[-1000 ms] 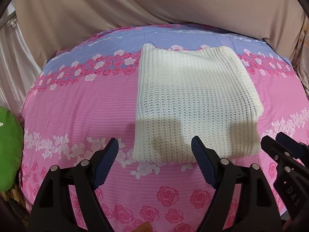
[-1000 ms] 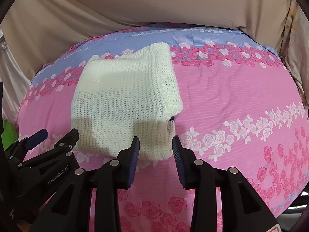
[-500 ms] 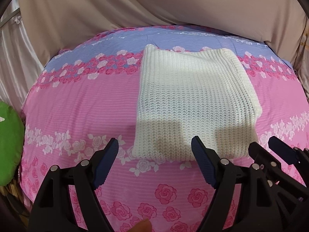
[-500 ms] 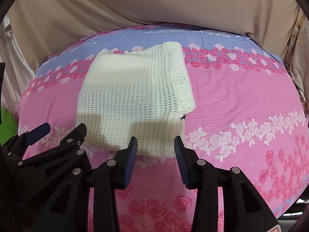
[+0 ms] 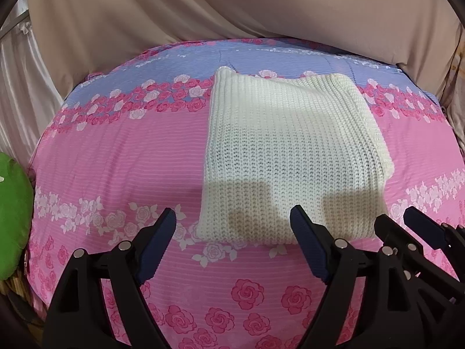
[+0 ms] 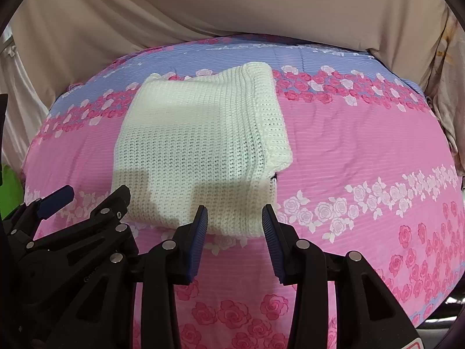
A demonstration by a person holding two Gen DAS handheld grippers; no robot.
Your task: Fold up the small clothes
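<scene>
Two hand-held grippers hang side by side, holding nothing: the left hand-held gripper [image 5: 232,229] gapes wide, the right hand-held gripper [image 6: 234,222] is partly spread. Just beyond both lies the folded white sweater [image 5: 290,157] on the bed's flowered sheet [image 5: 116,157].

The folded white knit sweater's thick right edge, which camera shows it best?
The right wrist view: the folded white knit sweater shows its layered right edge side-on there. The left wrist view shows the sweater's flat top, that edge foreshortened.
</scene>
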